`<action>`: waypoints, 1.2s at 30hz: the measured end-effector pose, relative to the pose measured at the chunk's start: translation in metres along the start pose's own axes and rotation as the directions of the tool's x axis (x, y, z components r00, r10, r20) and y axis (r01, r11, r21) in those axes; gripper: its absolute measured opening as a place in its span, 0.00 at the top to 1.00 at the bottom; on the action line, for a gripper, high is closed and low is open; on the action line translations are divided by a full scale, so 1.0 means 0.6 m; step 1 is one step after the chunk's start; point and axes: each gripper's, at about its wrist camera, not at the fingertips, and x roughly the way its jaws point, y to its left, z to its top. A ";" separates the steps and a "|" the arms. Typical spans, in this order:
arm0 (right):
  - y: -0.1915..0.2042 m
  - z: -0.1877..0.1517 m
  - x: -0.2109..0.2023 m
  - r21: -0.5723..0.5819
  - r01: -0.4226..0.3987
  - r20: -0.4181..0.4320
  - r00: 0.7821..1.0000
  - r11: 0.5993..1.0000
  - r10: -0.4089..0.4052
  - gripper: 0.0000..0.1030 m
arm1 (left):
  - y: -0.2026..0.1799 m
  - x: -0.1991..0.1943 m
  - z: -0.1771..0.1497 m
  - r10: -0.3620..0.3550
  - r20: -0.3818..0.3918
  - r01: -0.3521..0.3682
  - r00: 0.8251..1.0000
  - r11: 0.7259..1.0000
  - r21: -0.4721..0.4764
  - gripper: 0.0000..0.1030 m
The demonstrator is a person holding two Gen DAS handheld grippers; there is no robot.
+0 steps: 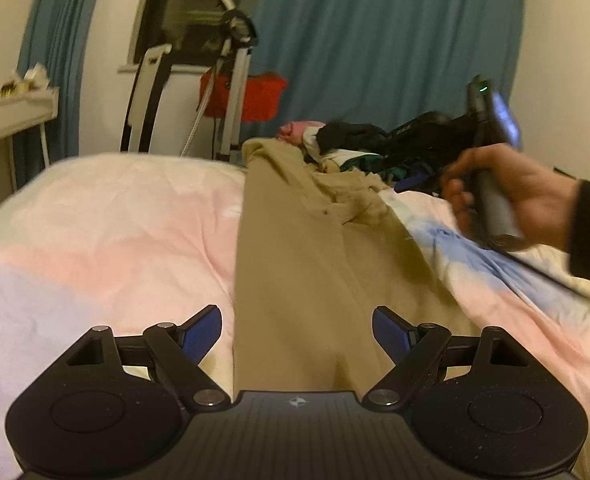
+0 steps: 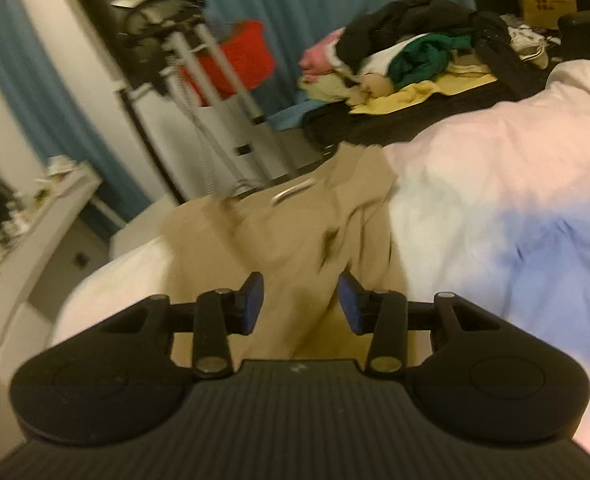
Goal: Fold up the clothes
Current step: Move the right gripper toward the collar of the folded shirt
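Observation:
A pair of tan trousers [image 1: 295,264] lies stretched lengthwise on the pink, white and blue bedcover [image 1: 107,232], waistband crumpled at the far end. My left gripper [image 1: 297,330] is open just above the near leg end, holding nothing. The right gripper's handle, held in a hand [image 1: 495,196], hovers above the bed to the right of the trousers. In the right wrist view the trousers [image 2: 287,240] lie under my right gripper [image 2: 301,304], which is open and empty above the upper part; the white waist label [image 2: 293,193] shows beyond it.
A pile of mixed clothes [image 2: 407,56] lies at the far end of the bed. A garment steamer stand [image 1: 231,80] with a red item [image 1: 255,96] stands past the bed. A white desk [image 1: 11,116] stands left. Blue curtains hang behind.

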 end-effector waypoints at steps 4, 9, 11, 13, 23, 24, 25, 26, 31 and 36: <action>-0.014 0.011 0.085 0.031 0.029 0.029 0.999 0.999 -0.029 0.57 | 0.028 0.031 -0.009 -0.027 -0.015 0.026 1.000 0.998 -0.052 0.18; -0.012 0.000 0.136 0.013 -0.020 0.029 0.999 1.000 0.019 0.57 | 0.056 0.056 -0.013 -0.047 -0.032 0.042 0.998 0.989 -0.145 0.18; -0.011 -0.001 0.136 0.007 -0.041 0.061 0.997 0.999 0.040 0.81 | 0.066 0.064 -0.015 -0.050 -0.044 0.041 0.998 0.982 -0.186 0.18; -0.007 -0.004 0.128 -0.006 0.007 0.101 0.995 1.000 -0.006 0.89 | 0.075 0.068 -0.016 -0.053 -0.049 0.041 0.997 0.974 -0.222 0.19; 0.008 -0.003 0.067 -0.032 0.170 0.293 0.944 0.985 -0.153 0.92 | 0.067 0.054 -0.005 -0.038 -0.021 0.033 0.999 0.980 -0.195 0.19; 0.003 -0.003 0.070 -0.027 0.184 0.291 0.942 0.983 -0.168 0.92 | 0.066 0.056 -0.002 -0.034 -0.017 0.030 0.999 0.983 -0.181 0.19; -0.002 -0.003 0.072 -0.022 0.197 0.287 0.940 0.980 -0.183 0.92 | 0.063 0.056 -0.001 -0.029 -0.013 0.026 0.999 0.985 -0.168 0.19; -0.007 -0.004 0.079 -0.021 0.203 0.270 0.944 0.979 -0.190 0.92 | 0.061 0.057 -0.001 -0.027 -0.011 0.025 1.000 0.987 -0.158 0.19; -0.022 -0.013 0.074 0.015 0.190 0.231 0.955 0.982 -0.188 0.85 | 0.058 0.066 0.001 -0.024 -0.022 0.021 0.999 0.989 -0.143 0.19; -0.003 -0.021 0.029 -0.043 0.162 0.257 0.955 0.986 -0.146 0.32 | 0.064 0.074 0.002 -0.030 -0.033 0.024 0.999 0.985 -0.174 0.19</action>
